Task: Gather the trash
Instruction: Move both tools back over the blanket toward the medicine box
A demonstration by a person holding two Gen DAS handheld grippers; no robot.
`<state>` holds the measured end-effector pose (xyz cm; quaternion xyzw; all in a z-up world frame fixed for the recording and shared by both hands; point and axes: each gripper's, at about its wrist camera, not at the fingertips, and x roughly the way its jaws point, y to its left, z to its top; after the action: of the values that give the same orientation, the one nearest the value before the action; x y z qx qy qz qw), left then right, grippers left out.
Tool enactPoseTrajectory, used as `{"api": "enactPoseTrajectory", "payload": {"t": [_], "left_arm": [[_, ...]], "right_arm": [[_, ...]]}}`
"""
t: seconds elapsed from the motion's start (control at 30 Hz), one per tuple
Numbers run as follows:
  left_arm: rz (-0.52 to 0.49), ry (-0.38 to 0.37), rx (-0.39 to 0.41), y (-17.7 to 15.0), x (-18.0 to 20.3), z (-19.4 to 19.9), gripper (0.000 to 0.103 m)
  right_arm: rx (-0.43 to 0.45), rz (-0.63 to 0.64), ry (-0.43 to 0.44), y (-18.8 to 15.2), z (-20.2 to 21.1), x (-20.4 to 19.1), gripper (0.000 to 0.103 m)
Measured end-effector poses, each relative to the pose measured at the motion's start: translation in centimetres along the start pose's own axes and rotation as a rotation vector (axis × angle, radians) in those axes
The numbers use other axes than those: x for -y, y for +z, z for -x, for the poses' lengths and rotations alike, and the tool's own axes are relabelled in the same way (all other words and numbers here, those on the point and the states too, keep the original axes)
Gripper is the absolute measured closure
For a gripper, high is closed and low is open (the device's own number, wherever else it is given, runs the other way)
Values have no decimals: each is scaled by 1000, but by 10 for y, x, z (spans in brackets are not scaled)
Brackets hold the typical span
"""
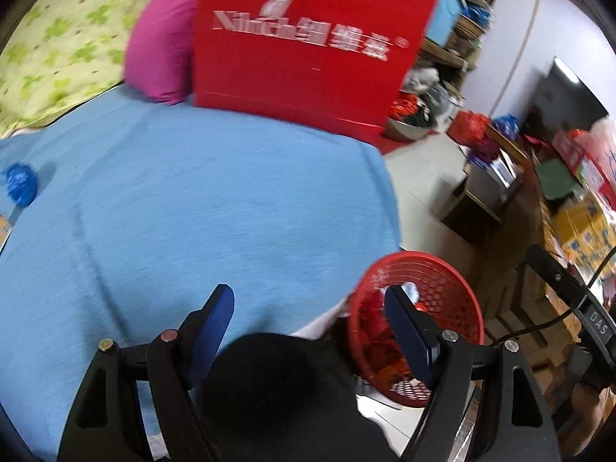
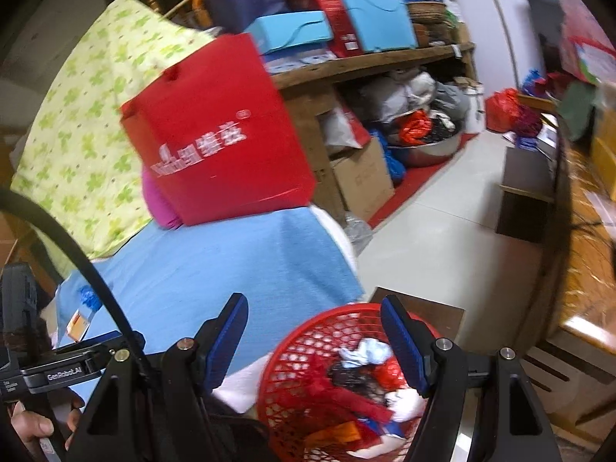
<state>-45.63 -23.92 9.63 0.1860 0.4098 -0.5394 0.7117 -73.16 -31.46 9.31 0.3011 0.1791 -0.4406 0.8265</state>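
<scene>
Left wrist view: the left gripper (image 1: 310, 304) fills the bottom of the frame, its blue-padded jaws spread wide with nothing between them. Beneath and ahead of it lies a light blue cloth (image 1: 200, 200) covering a flat surface. A crumpled blue wrapper (image 1: 20, 184) rests on the cloth at the far left edge. At the lower right, just off the cloth's edge, sits a red mesh basket (image 1: 454, 292) holding crumpled scraps, partly hidden by the gripper's right finger. A red paper bag (image 1: 308, 42) with white lettering stands at the top centre, with a magenta cushion (image 1: 161, 50) to its left.

Right wrist view: the right gripper (image 2: 313, 331) sits at the bottom centre, jaws wide apart and empty. Directly below it the red mesh basket (image 2: 300, 350) holds red, white, blue and dark trash (image 2: 365, 377). The blue wrapper (image 2: 87, 295) lies at the left on the blue cloth (image 2: 215, 261), behind a black cable. The red paper bag (image 2: 219, 131) stands at the upper centre.
</scene>
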Motion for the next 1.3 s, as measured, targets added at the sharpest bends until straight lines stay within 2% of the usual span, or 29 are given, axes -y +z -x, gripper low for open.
{"api": "enactPoseTrajectory", "payload": {"t": [0.3,0.57,0.83,1.03,1.13,1.3], "left_arm": [[118,74,53,-16,-78,22,22],[277,180,83,-35,-170,43,22],[410,294,105,-51,-258,67,22],[411,384,122,-47,-315,87,22],[388,434,123,-33,-348,93,22],[320,448,115,1,-396,88,22]], "right_arm": [[-35,153,93,3,-20,-86,28],[-88,317,251,-10,-58,-193,28],[-167,450,406,-41,-106,-290,28],[-204,479,470,-58,-136,-330,28],[-210,487,491,-67,-145,-338,28],[-237,477,497,-80,-163,-336,28]]}}
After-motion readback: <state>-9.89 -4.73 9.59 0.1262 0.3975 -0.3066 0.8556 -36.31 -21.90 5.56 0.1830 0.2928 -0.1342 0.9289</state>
